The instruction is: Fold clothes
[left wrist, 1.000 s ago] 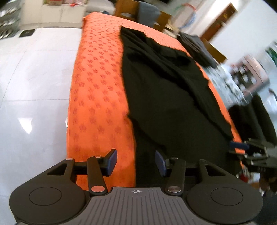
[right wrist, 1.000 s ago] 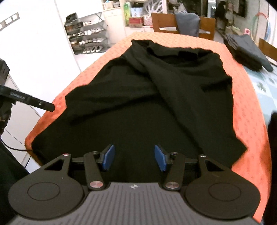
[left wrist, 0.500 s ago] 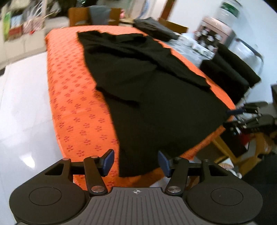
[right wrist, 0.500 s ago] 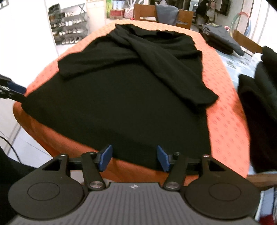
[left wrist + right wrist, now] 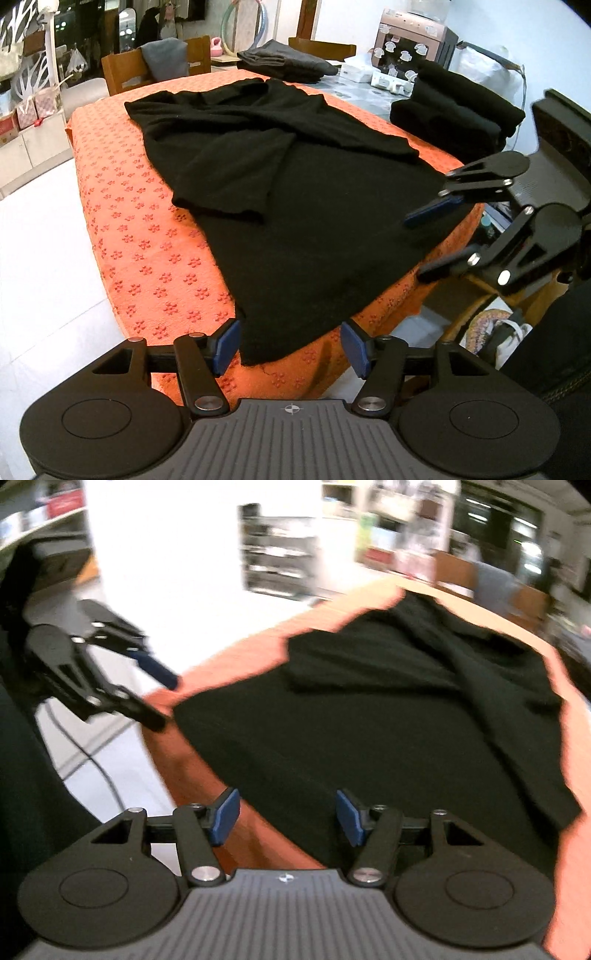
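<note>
An orange patterned tabletop carries a black garment spread flat, one sleeve folded across its body. Left wrist view, sharp, shows what the blurred right wrist view can't: a stack of folded black clothes beyond the right tool, dark grey folded clothes at the far end, a wooden chair w/ grey cloth draped on it. Left tool sits low at the near tabletop edge, fingers spread, the garment's hem corner just ahead between them, not gripped. Right tool is at the garment's right corner, fingers apart above and below the tabletop edge. In the right view its own blue pads frame the hem, nothing pinched.
</note>
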### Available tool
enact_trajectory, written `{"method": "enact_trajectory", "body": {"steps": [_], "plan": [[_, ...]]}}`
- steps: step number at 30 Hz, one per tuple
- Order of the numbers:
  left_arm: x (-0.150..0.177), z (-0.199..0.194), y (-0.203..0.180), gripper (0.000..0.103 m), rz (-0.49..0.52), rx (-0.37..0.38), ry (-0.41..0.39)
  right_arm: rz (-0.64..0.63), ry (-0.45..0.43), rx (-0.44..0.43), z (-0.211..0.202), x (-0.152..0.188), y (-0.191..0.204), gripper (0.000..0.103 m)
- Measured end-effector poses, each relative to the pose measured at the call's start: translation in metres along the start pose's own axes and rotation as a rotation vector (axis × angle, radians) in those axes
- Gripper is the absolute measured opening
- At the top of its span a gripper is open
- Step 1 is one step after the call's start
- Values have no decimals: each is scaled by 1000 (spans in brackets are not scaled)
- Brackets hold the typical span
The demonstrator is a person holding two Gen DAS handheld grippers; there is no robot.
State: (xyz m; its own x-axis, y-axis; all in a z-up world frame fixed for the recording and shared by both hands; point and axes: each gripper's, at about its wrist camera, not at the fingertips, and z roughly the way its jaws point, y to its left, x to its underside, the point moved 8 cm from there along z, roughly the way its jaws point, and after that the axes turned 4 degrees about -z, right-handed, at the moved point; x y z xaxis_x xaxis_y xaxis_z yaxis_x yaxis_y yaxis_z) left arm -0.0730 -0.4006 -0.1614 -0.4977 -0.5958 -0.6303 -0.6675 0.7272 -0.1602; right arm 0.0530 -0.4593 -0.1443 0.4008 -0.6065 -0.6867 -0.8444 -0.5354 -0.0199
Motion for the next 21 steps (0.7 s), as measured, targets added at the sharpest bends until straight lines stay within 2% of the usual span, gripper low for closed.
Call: {"method": "enact_trajectory", "body": {"steps": [4, 8, 10, 12, 13, 15, 17, 18, 21], "plan": [[4, -6, 1, 63, -2, -19, -6, -104, -44, -110, 22, -24, 32, 59], [4, -12, 1, 66, -8, -32, -28, -207, -34, -158, 42, -29, 50, 55], [4, -15, 1, 67, -12, -38, -39, -237, -22, -161, 52, -30, 54, 43], [2, -18, 6, 68, -39, -32, -53, -257, -12, -155, 60, -30, 56, 43], [1, -20, 9, 68, -64, -27, -61, -267, -14, -147, 62, -29, 56, 39], [-2, -22, 17, 68, -112, -17, -76, -271, -15, -148, 62, -30, 56, 27], [-6, -25, 21, 68, -112, -21, -93, -263, -20, -153, 60, -31, 55, 17], [-8, -25, 21, 69, -77, -32, -96, -250, -25, -151, 57, -32, 53, 5], [-11, -23, 16, 71, 52, -37, -90, -199, -50, -146, 48, -37, 48, 5]]}}
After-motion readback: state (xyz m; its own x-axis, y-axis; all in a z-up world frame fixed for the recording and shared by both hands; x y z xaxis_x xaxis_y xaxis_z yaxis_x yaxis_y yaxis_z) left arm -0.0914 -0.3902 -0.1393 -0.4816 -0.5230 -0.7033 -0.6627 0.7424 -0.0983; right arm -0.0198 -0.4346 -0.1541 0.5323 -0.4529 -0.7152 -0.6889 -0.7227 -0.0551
